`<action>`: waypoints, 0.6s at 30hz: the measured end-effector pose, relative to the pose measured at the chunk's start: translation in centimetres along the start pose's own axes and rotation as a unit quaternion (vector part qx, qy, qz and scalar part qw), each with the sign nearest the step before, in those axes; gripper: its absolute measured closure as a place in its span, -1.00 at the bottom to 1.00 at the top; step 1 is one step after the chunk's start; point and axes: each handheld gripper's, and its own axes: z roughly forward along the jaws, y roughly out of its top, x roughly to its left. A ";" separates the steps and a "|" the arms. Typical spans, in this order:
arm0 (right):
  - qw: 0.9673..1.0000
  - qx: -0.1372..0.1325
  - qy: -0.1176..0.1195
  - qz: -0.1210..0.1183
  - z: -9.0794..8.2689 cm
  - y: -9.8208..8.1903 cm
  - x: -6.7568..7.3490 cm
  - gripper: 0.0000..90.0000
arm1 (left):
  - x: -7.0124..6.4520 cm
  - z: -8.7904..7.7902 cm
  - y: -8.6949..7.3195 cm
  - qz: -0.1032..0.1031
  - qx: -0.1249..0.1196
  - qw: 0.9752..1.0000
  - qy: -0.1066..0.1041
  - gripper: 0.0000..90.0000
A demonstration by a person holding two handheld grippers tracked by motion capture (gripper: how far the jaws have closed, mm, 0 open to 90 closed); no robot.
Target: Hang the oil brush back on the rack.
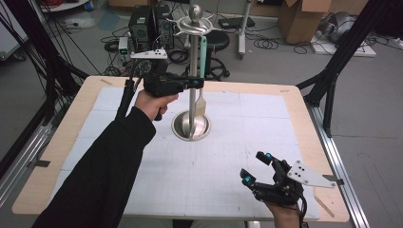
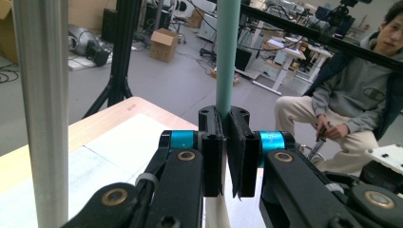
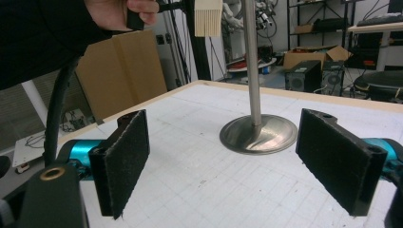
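A brush with a teal handle (image 1: 203, 52) and a cream bristle head (image 1: 200, 105) hangs upright beside the steel pole (image 1: 193, 71) of a stand with a round base (image 1: 191, 126). My left gripper (image 1: 199, 83) is shut on the handle at mid-height. The left gripper view shows both pads of the left gripper (image 2: 227, 156) pressed on the teal handle (image 2: 227, 52). The handle's top reaches the stand's curved arms (image 1: 197, 26); whether it hooks on I cannot tell. My right gripper (image 1: 257, 167) rests open near the table's front right, nothing between its pads (image 3: 124, 161).
The white gridded mat (image 1: 142, 156) covers the wooden table (image 1: 304, 123). In the right gripper view the stand base (image 3: 259, 134) lies ahead with the brush head (image 3: 208, 18) high above. A seated person (image 2: 354, 95) is off to one side. Black frame legs (image 1: 332, 71) flank the table.
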 end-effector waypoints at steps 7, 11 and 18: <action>1.000 -0.004 -0.014 0.004 -0.6 0.0 -0.3 -0.62 | -1.1 -0.8 -0.9 0.076 -0.013 0.995 0.067 0.49; 0.999 0.002 -0.039 0.005 -0.8 0.0 -0.6 -0.62 | -1.2 -2.3 -2.1 0.079 -0.024 0.992 0.092 0.21; 0.998 0.027 -0.064 -0.007 -0.3 -0.5 -0.8 -0.62 | -1.5 -5.2 -4.8 0.074 -0.032 0.992 0.102 -0.24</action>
